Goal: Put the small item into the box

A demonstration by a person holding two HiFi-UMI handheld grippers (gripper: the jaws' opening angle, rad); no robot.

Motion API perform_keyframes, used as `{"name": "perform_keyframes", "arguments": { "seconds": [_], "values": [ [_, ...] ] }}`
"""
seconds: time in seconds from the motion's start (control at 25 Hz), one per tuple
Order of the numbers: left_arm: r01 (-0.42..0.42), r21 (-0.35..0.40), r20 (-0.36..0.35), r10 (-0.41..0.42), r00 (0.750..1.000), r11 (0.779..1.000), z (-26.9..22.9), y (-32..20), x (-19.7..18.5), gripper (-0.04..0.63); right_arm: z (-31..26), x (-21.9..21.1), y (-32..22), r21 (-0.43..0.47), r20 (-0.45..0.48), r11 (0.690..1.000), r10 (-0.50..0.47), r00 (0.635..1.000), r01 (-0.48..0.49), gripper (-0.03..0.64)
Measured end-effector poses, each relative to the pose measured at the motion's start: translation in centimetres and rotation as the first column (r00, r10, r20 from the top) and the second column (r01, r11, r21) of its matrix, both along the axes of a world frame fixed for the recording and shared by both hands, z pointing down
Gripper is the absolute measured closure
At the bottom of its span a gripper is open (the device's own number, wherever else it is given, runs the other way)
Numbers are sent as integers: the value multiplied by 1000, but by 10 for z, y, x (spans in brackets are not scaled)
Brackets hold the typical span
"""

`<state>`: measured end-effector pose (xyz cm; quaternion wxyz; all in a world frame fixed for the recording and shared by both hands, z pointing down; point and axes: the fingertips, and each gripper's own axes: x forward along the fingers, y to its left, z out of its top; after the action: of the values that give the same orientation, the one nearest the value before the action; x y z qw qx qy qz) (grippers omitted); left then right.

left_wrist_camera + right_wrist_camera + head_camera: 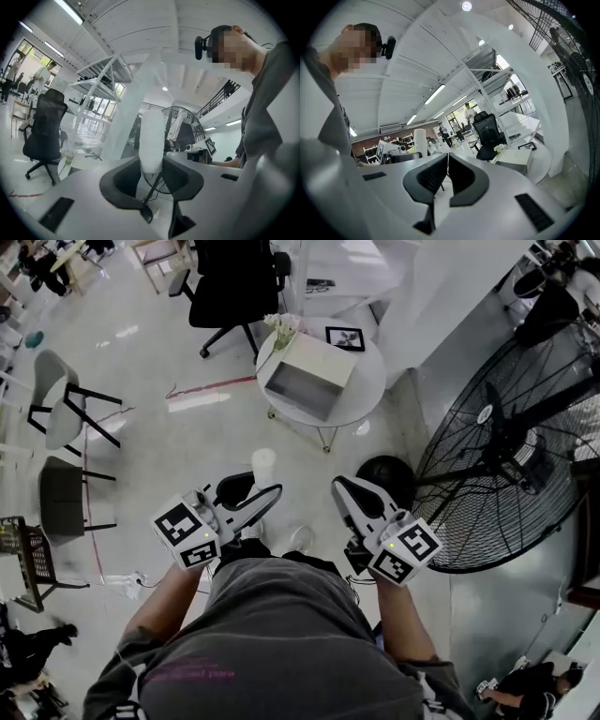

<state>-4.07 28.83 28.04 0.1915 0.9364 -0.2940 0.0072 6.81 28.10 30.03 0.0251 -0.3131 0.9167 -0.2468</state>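
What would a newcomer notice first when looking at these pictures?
The large black fan at the right of the head view dominates. Ahead, an open box stands on a round white table. Nearer, the left tool grips a white cylinder; the right tool is shut, empty.

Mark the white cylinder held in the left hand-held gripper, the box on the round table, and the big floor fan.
white cylinder [152,136], left gripper view, mid-body just above the jaws.
box [323,357], head view, its white outer wall.
floor fan [506,442], head view, grille near the hub.
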Motion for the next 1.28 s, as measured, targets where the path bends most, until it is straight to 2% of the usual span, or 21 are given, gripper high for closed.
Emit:
{"name": "perform_keyframes", "arguments": {
  "seconds": [0.6, 1.0, 1.28],
  "values": [
    [40, 12, 0, -40, 999, 999, 5, 32, 30, 453, 7, 27, 28, 0, 15, 999, -39, 999, 39, 595],
    [36, 3, -2, -36, 999, 999, 13, 4, 30, 453, 15, 29, 0, -13, 20, 1000, -27, 999, 28, 595],
    [9, -23, -15, -10, 1000, 1000, 20, -38, 13, 453, 21, 14, -39, -41, 14, 999, 7, 1000, -6, 595]
  ]
}}
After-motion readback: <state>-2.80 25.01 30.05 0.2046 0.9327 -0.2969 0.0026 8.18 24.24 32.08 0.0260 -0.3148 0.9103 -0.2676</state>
